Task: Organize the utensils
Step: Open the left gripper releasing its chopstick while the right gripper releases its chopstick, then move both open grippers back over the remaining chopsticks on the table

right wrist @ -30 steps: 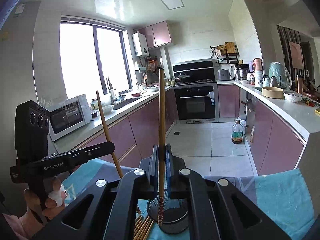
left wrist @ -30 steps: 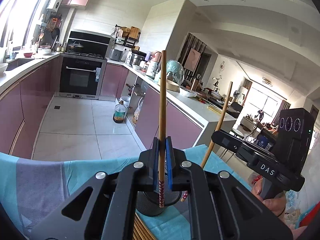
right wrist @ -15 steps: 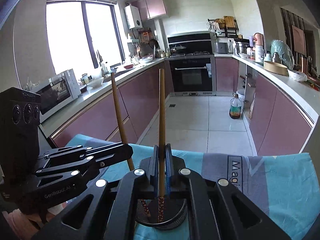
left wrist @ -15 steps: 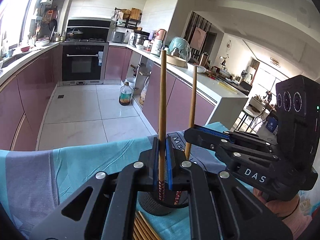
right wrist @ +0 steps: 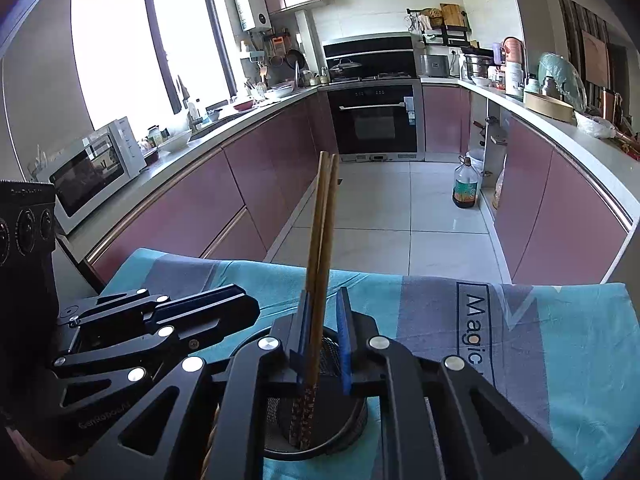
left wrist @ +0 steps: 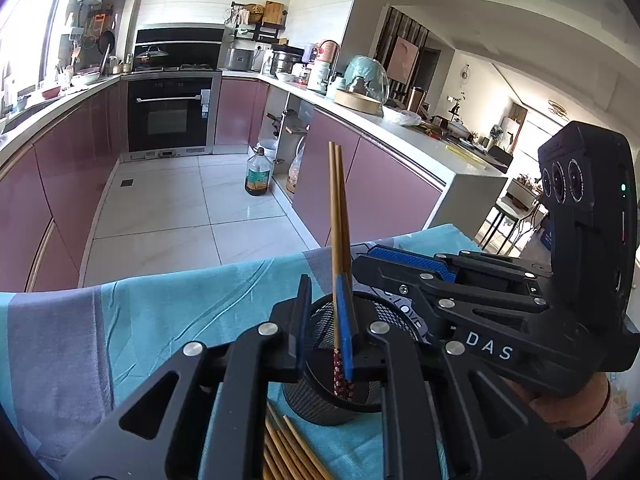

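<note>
Two wooden chopsticks with patterned red ends stand together in a black mesh holder on the blue cloth. They also show in the right wrist view, in the holder. My left gripper is open around them, its jaws apart. My right gripper is open too; the chopsticks lean against its left pad. The right gripper also shows in the left wrist view, and the left gripper in the right wrist view. Several more chopsticks lie on the cloth in front of the holder.
The blue and grey cloth covers the table, whose far edge drops to the tiled kitchen floor. Purple cabinets and counters run along both sides, with an oven at the back.
Both grippers lowered their chopsticks into the holder and opened. The two chopsticks now stand loose together in it. Both cameras tilted down towards the table.
</note>
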`<action>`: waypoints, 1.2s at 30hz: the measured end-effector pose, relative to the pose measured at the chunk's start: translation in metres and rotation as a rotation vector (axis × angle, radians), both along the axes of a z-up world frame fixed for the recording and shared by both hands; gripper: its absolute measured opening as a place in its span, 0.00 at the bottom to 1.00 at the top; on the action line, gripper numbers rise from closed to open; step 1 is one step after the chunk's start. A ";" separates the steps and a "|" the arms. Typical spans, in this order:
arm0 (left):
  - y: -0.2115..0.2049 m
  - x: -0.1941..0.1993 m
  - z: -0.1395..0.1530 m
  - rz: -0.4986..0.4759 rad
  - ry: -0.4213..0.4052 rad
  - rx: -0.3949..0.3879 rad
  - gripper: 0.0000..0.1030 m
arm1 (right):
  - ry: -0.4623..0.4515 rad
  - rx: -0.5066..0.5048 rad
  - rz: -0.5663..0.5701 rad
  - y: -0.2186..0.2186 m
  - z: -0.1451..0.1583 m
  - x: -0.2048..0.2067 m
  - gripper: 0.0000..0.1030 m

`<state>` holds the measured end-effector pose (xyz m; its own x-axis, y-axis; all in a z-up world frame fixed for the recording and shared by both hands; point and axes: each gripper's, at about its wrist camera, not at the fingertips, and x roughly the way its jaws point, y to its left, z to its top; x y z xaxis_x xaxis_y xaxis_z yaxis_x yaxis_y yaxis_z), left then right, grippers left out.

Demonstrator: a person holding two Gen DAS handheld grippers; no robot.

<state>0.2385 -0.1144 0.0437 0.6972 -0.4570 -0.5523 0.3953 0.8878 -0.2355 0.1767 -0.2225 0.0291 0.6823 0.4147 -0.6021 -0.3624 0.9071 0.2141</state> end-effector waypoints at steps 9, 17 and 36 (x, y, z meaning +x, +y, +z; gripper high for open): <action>0.020 -0.019 0.001 0.044 -0.045 0.008 0.32 | -0.041 0.022 -0.023 -0.009 0.008 -0.014 0.30; 0.032 -0.051 0.008 0.093 -0.134 0.050 0.50 | -0.115 0.045 0.010 -0.011 0.024 -0.052 0.44; 0.072 -0.119 -0.016 0.193 -0.134 0.120 0.72 | -0.031 0.042 0.145 0.016 -0.023 -0.115 0.54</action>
<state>0.1194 -0.0427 0.0276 0.8358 -0.2454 -0.4911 0.2367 0.9682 -0.0809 0.0614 -0.2064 0.0060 0.6314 0.5345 -0.5618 -0.4958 0.8353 0.2375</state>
